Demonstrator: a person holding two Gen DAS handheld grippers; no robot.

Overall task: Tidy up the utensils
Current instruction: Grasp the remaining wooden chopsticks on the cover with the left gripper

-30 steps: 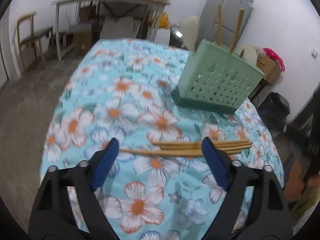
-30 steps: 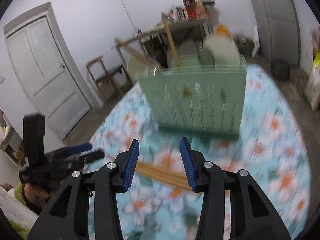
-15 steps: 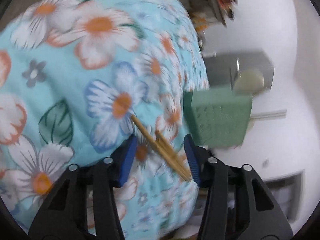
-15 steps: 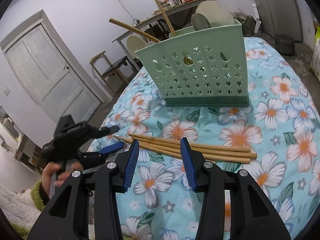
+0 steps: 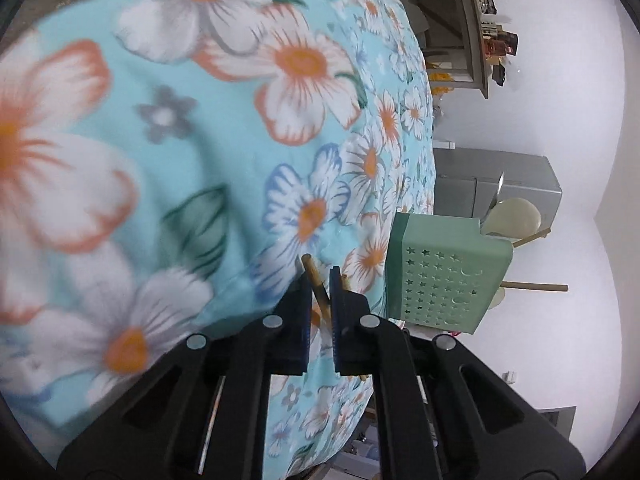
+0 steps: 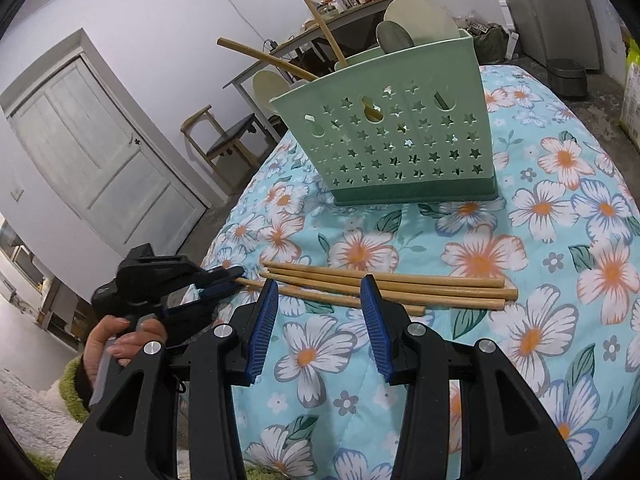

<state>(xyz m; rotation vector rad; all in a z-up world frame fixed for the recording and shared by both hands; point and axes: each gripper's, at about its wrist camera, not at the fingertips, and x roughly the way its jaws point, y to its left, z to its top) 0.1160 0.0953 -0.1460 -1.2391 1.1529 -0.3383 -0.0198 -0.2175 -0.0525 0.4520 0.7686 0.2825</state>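
Several wooden chopsticks [image 6: 400, 286] lie side by side on the floral cloth in front of a green utensil holder [image 6: 400, 140] that has wooden spoons and spatulas standing in it. My left gripper [image 6: 230, 280], rolled on its side, is shut on the left end of one chopstick [image 5: 316, 278]; in the left wrist view my left gripper [image 5: 320, 284] pinches it between the blue pads, and the holder [image 5: 440, 276] is beyond. My right gripper [image 6: 320, 292] is open and empty, just above the chopsticks' near side.
The floral tablecloth [image 6: 560, 240] covers a round table that drops off at the left edge. A white door [image 6: 92, 160], a wooden chair [image 6: 224, 136] and a cluttered side table [image 6: 360, 8] stand behind. A grey cabinet [image 5: 496, 192] is by the wall.
My left gripper rolled onto its side, came down at the chopsticks' left end and closed on one. My right gripper stayed open and steadied over the chopsticks.
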